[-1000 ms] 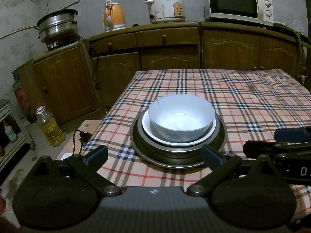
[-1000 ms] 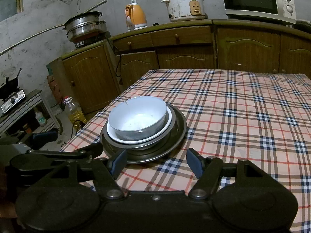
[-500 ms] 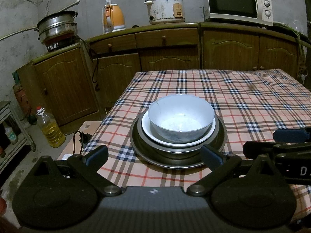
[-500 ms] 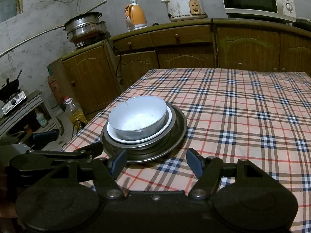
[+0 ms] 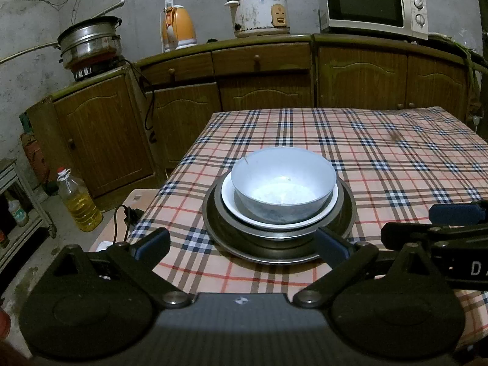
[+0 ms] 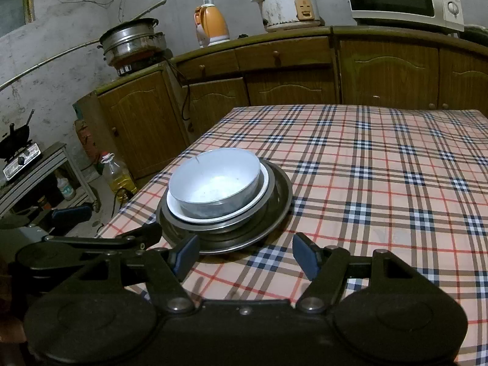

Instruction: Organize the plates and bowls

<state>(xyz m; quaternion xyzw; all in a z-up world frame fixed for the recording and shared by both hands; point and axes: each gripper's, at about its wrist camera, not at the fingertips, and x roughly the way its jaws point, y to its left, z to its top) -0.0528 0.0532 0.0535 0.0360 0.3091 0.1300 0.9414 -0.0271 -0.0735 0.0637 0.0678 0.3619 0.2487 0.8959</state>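
nothing moved since earlier: my left gripper [image 5: 242, 242] and right gripper [image 6: 244, 254] both gape wide, empty. near-left stack: bowl [image 5: 282, 184], white plate [image 5: 332, 196], metal plates [image 5: 346, 210]; stiff, slick, breakable; take by rim.

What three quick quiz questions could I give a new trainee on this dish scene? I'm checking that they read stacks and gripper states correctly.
1. True or false: the white bowl sits directly on the plaid tablecloth.
2. Which is widest in the stack: a) the white bowl, b) the white plate, c) the bottom metal plate?
3. Fill in: neither the left gripper nor the right gripper holds anything; both are ____.

Key
1. False: it rests on the white plate, which lies on stacked metal plates.
2. c
3. open
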